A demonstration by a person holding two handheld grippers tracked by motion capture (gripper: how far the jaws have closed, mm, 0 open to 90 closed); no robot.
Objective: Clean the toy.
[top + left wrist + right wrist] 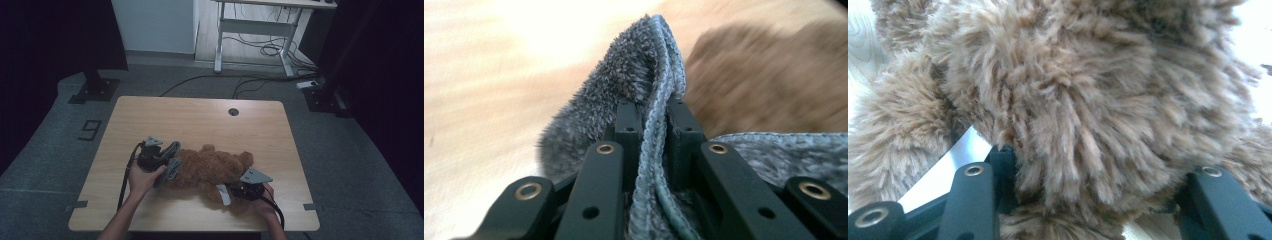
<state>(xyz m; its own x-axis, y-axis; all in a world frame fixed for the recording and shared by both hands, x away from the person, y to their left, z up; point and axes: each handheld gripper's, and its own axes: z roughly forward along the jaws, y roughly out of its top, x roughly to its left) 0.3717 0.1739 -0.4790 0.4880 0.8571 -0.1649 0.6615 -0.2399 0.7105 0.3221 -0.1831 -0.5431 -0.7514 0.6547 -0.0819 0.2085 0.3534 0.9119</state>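
Tongs grip teddy bear and cloth on bench

Lower right of the high view, the right tongs [226, 192] clamp the brown teddy bear [212, 167] lying at the bench's [200, 115] centre; farther left, the left tongs [167, 162] pinch a grey cloth [172, 167] against it.

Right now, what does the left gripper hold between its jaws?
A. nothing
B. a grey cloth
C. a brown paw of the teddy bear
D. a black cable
B: in the left gripper view, the left gripper has its jaws closed on a fold of grey cloth, with the teddy bear lying behind it.
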